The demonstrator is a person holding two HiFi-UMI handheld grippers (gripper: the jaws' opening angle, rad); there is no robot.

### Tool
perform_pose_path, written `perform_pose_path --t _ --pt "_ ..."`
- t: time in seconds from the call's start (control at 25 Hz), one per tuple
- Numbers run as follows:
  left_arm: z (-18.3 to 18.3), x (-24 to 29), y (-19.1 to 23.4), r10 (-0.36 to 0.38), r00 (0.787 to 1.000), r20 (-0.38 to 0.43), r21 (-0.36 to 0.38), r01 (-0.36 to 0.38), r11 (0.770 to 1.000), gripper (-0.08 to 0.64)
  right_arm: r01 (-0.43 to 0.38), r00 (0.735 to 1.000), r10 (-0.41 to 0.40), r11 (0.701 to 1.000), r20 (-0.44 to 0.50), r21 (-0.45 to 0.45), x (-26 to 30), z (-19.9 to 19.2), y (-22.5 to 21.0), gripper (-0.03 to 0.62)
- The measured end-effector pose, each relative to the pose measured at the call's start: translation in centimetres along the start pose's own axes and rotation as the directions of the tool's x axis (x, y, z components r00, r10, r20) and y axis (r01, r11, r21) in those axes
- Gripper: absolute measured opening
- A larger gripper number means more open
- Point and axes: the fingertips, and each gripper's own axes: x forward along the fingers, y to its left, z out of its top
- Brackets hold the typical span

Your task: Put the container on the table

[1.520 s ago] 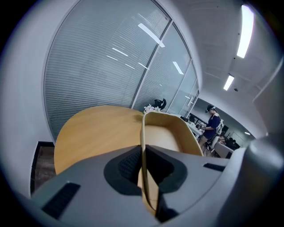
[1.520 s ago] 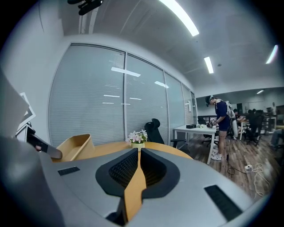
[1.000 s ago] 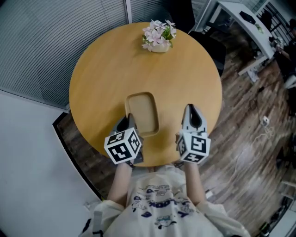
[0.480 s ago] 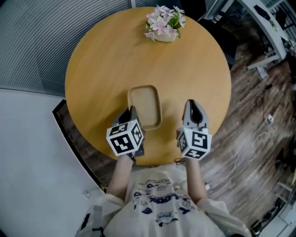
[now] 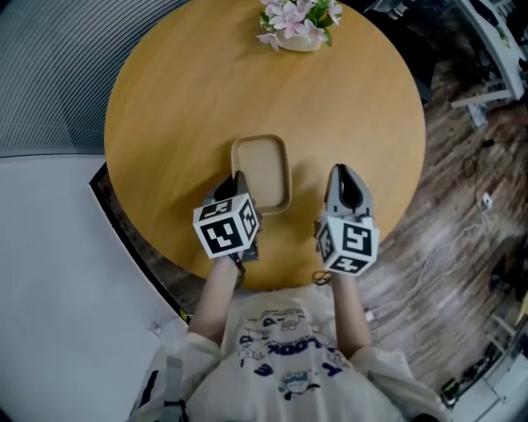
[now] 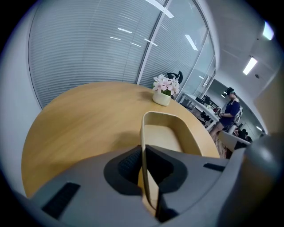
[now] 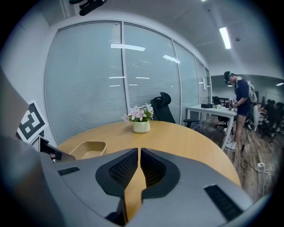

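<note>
A shallow tan oblong container lies over the near middle of the round wooden table. My left gripper is shut on the container's near left wall. In the left gripper view that thin wall runs between the closed pads of the left gripper, and the container stretches away from them. I cannot tell whether its base touches the table. My right gripper hovers to the container's right, shut and empty. In the right gripper view, the right gripper has pads nearly together and the container sits at the left.
A small white pot of pink flowers stands at the table's far edge. Glass walls with blinds rise behind it. Past the table's right edge is wood flooring with white desks, and a person stands there.
The head view has drifted so the table sits higher and larger. My left gripper and the container have edged slightly farther in from the near edge. The right gripper keeps its place beside them.
</note>
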Motion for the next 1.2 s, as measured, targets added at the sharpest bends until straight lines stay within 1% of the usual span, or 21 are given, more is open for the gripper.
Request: perform_pose_path --t 0.4,0.6,0.84,0.96,1.08,1.2 --pt "-0.4 3.6 0.5 0.015 0.999 -0.044 0.011 -0.015 1.000 0.014 -0.018 0.997 0.018 1.000 -0.073 -0.006 2.2 -2.9 -0.2 0.018" --pt "-0.7 4.7 0.4 0.016 0.998 -0.057 0.017 -0.015 1.000 0.014 -0.034 0.995 0.033 0.999 -0.089 -0.007 2.6 -3.7 0.0 0.018" --pt "-1.1 5.7 0.2 0.027 0.998 -0.059 0.058 -0.024 0.998 0.014 -0.048 0.994 0.047 0.999 -0.103 -0.005 2.9 -4.2 0.2 0.018" --pt "-1.3 5.9 0.4 0.032 0.998 -0.062 0.058 -0.028 0.998 0.014 -0.043 0.993 0.042 0.999 -0.108 -0.001 2.7 -4.5 0.2 0.018" --pt "-1.3 6.1 0.5 0.024 0.998 -0.055 0.051 -0.021 0.998 0.014 -0.046 0.993 0.046 0.999 -0.107 0.000 2.7 -4.6 0.2 0.018" --pt "-1.2 6.2 0.2 -0.002 0.999 -0.052 0.048 0.004 0.999 0.017 -0.036 0.993 0.036 0.999 -0.110 0.003 2.6 -4.7 0.0 0.018"
